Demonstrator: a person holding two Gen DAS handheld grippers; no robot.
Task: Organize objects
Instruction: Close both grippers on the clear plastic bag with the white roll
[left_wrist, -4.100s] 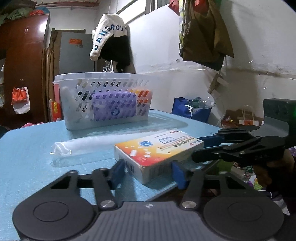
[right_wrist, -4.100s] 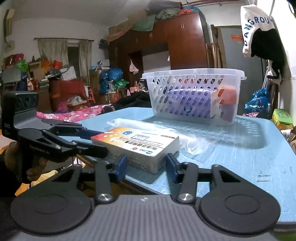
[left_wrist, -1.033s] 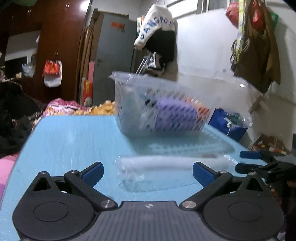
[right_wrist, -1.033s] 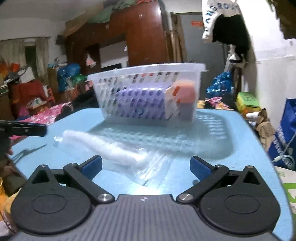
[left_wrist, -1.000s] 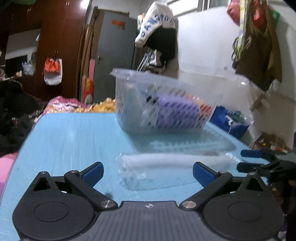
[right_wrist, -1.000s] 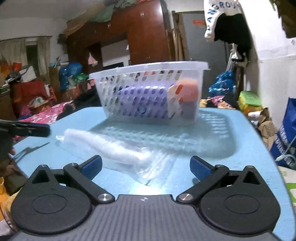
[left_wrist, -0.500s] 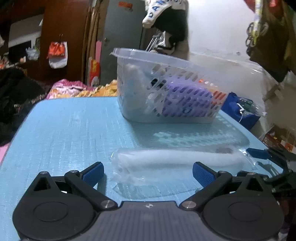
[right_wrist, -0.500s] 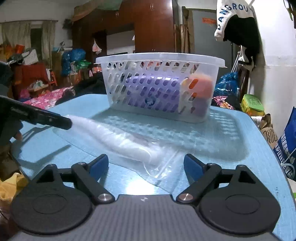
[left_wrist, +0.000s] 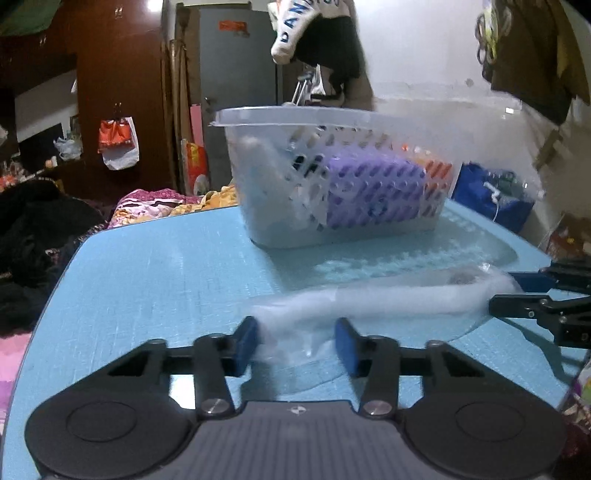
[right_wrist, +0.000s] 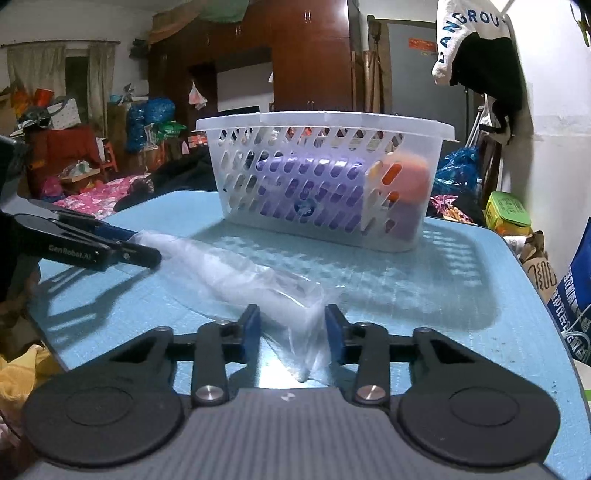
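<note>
A long clear plastic packet (left_wrist: 388, 299) of white stuff lies across the blue table (left_wrist: 166, 277), in front of a white slotted basket (left_wrist: 332, 122). My left gripper (left_wrist: 295, 345) is closing on the packet's near end, its blue pads touching the plastic on both sides. In the right wrist view my right gripper (right_wrist: 292, 328) is closing on the other end of the packet (right_wrist: 229, 273), and the loose film bunches between its pads. Each gripper shows in the other's view, the right gripper (left_wrist: 517, 293) and the left gripper (right_wrist: 142, 245).
The basket (right_wrist: 325, 123) holds a purple pack (right_wrist: 306, 184) and an orange item (right_wrist: 410, 177). The table (right_wrist: 443, 295) ends close on the right. Bags and clutter stand on the floor beyond it, with a wardrobe and hanging clothes behind.
Both pairs of jaws have gone from wide open to narrow around the packet's two ends. The left gripper has moved in closer. The medicine box seen four seconds ago is gone from the table.
</note>
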